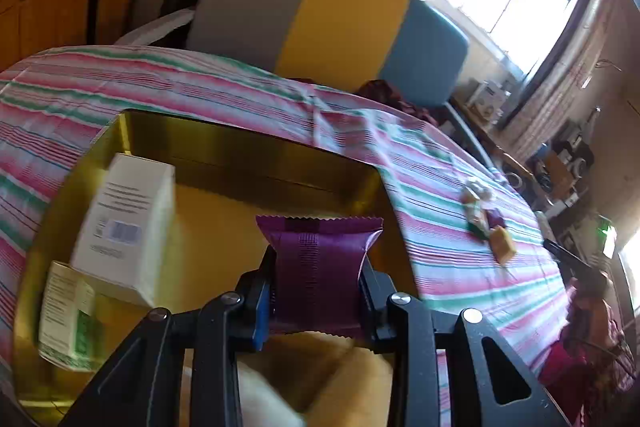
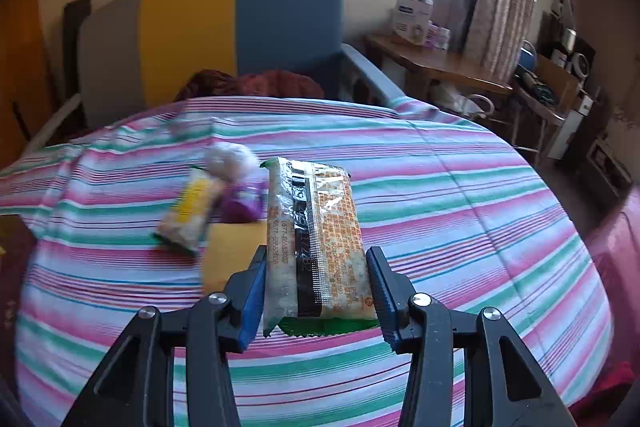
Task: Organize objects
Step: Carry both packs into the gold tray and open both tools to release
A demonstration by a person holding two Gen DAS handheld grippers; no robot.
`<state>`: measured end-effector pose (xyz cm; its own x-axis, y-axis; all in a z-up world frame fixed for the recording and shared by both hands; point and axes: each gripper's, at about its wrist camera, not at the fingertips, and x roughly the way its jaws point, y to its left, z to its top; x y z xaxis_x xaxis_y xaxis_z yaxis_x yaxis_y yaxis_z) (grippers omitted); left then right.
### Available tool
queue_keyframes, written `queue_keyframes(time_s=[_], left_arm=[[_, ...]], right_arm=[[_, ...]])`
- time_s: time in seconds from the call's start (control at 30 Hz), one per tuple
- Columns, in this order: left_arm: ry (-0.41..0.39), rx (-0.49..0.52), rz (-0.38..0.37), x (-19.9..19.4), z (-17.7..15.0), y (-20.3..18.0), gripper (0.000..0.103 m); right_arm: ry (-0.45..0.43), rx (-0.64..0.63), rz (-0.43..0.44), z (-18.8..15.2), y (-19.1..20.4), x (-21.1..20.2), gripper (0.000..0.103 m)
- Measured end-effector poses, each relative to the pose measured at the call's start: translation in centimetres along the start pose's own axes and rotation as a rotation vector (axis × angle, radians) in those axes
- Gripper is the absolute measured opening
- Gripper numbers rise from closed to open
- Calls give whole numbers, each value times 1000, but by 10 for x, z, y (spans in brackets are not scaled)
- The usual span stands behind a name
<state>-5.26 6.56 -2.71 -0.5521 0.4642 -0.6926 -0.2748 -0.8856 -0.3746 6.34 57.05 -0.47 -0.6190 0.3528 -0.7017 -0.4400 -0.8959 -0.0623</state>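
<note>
My left gripper (image 1: pixel 318 267) is shut on a purple snack packet (image 1: pixel 318 259), held above a gold box (image 1: pixel 248 151) on the striped cloth. In that box lie a white carton (image 1: pixel 128 223) and a smaller green-and-white carton (image 1: pixel 66 319). My right gripper (image 2: pixel 316 275) is shut on an orange-and-green cracker packet (image 2: pixel 316 239), lifted over the striped tablecloth (image 2: pixel 460 195). Beyond it on the cloth lie a yellow-green packet (image 2: pixel 190 215), a purple packet (image 2: pixel 242 205), a white wrapped item (image 2: pixel 230 157) and a yellow block (image 2: pixel 234 251). The same small pile (image 1: pixel 486 227) shows at the right in the left wrist view.
A grey, yellow and blue sofa (image 2: pixel 192 27) stands behind the table, with dark red fabric (image 2: pixel 256 83) on its seat. A wooden side table (image 2: pixel 436 63) with boxes and cluttered shelves (image 2: pixel 560 83) stand at the right under the window. A red thing (image 2: pixel 616 259) lies at the right edge.
</note>
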Motion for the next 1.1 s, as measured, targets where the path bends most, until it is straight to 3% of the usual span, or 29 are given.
queue_keyframes(time_s=[0.17, 0.43, 0.57, 0.87, 1.1], left_arm=[[38, -31, 37, 12, 5, 20, 34], [99, 7, 81, 30, 6, 33, 34], [115, -5, 109, 31, 5, 38, 40], [61, 26, 88, 4, -14, 29, 46], [5, 79, 70, -23, -34, 18, 46]], right_arm=[[-23, -55, 91, -5, 47, -26, 48], [-51, -132, 286, -21, 141, -70, 48], [-53, -193, 364, -32, 187, -86, 48], [7, -312, 474, -54, 261, -88, 48], [21, -397, 489, -52, 300, -79, 48]])
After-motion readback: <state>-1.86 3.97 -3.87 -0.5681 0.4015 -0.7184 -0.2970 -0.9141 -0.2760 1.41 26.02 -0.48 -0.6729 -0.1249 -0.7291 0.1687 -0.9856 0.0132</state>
